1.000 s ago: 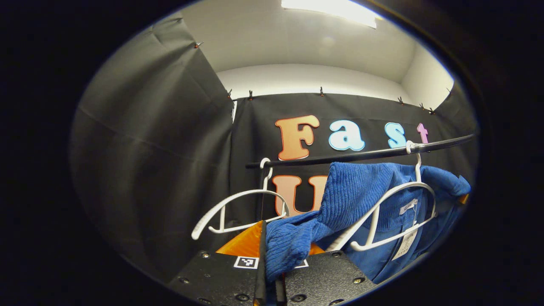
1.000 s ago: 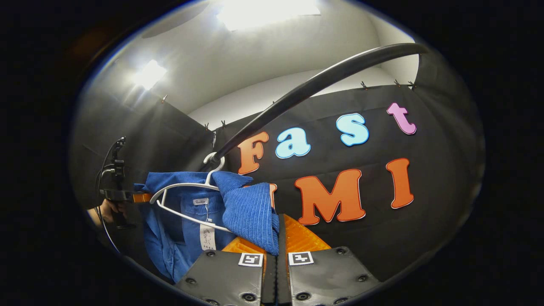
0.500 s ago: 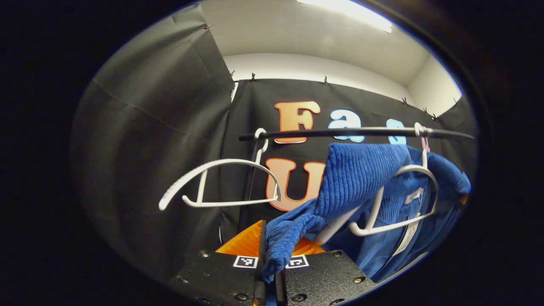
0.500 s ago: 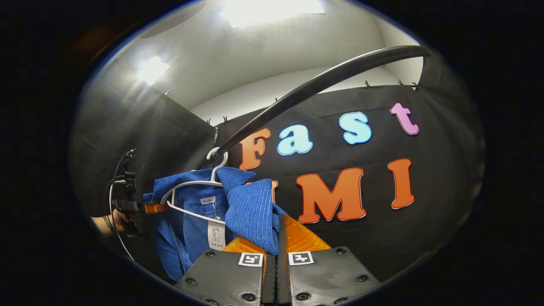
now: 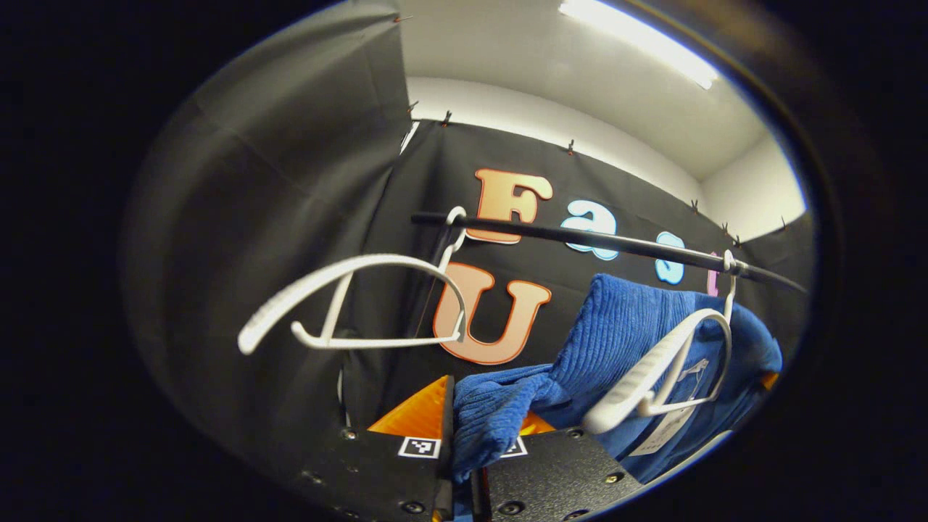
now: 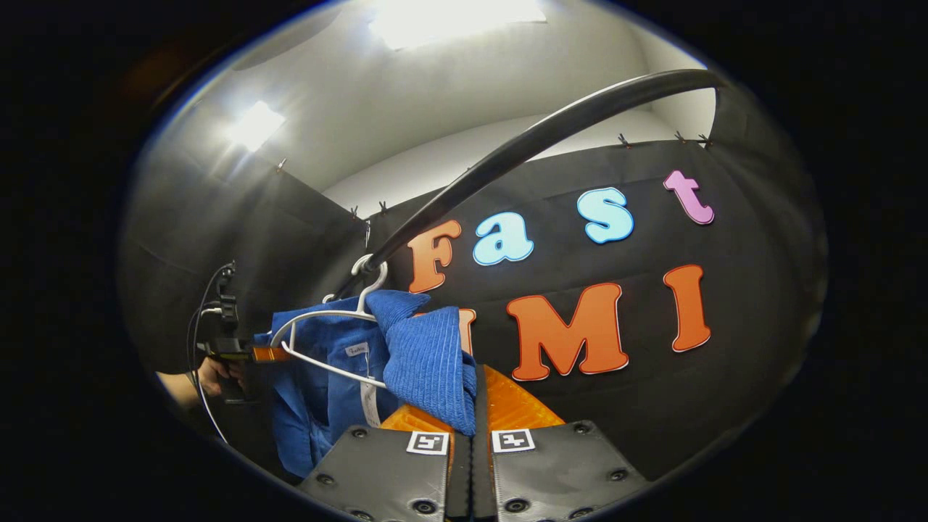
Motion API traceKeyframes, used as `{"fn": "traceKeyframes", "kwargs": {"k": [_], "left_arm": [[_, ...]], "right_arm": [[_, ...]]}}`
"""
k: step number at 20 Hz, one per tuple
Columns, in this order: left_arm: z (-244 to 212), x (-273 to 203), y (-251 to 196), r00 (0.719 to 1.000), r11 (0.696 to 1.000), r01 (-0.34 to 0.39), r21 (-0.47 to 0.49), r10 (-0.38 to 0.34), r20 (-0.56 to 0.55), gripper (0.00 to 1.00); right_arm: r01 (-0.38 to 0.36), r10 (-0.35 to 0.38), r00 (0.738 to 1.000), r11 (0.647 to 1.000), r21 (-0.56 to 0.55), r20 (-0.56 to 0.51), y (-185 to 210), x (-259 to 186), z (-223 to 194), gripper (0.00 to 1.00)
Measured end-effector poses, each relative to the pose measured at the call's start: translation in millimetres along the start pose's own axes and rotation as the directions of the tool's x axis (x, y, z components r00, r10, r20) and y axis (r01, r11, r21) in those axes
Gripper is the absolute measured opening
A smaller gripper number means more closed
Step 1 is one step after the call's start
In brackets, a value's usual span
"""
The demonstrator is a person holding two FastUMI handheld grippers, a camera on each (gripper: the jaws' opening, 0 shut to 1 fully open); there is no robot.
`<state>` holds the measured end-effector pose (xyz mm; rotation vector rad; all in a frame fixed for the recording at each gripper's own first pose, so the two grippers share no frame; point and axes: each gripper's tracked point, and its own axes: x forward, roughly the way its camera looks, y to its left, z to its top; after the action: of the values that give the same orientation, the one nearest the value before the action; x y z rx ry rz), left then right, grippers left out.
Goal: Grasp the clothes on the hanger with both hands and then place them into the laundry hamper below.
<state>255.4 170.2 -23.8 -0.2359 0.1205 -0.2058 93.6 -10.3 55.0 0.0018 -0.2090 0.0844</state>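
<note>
The blue shirt (image 5: 638, 333) hung draped over a white hanger (image 5: 663, 373) on the black rail (image 5: 616, 243), its long axis running along the rail from one shoulder to the other. Each shoulder lay right at a gripper: in the left gripper view a fold of the ribbed cloth ran down between the fingers of the left gripper (image 5: 464, 464), which were closed on it; in the right gripper view the other shoulder (image 6: 428, 362) went down into the nearly shut fingers of the right gripper (image 6: 471, 449), which looked pinched on the cloth as well. Neither gripper was nearer than the other; both were already on the shirt, one at each end.

The hanger's hook (image 6: 368, 270) sat over the rail, and the white arm of the hanger lay under the collar, so the cloth probably had to come up and off the arm ends before it could drop. A second, bare hanger (image 5: 362, 304) hung on the rail to the left, near the left gripper, and could snag. A hand (image 6: 210, 373) held the left gripper at far left in the right gripper view. The hamper's place could not be told.
</note>
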Motion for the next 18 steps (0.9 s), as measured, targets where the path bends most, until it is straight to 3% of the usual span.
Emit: {"fn": "traceKeyframes", "kwargs": {"k": [6,11,14,18], "left_arm": [[-65.0,-27.8,-6.7,0.995,0.991,-0.063,0.121,0.071,-0.066,0.11],[-76.5,-46.8,-27.4,0.994,0.977,-0.031,0.212,0.053,-0.097,0.11],[-77.8,-51.2,-39.8,0.993,0.968,-0.023,0.249,0.051,-0.105,0.11],[-76.6,-55.4,-80.8,0.996,0.957,0.032,0.288,-0.008,-0.086,0.11]], "right_arm": [[0.031,-0.03,0.999,0.999,-0.019,0.017,-13.8,10.8,4.9,0.08],[0.147,-0.144,0.988,0.987,-0.061,0.059,-51.1,22.9,22.7,0.09],[0.208,-0.205,0.978,0.976,-0.072,0.047,-76.9,33.3,15.9,0.08],[0.287,-0.287,0.958,0.955,-0.075,0.011,-113.9,43.6,-1.4,0.08]]}}
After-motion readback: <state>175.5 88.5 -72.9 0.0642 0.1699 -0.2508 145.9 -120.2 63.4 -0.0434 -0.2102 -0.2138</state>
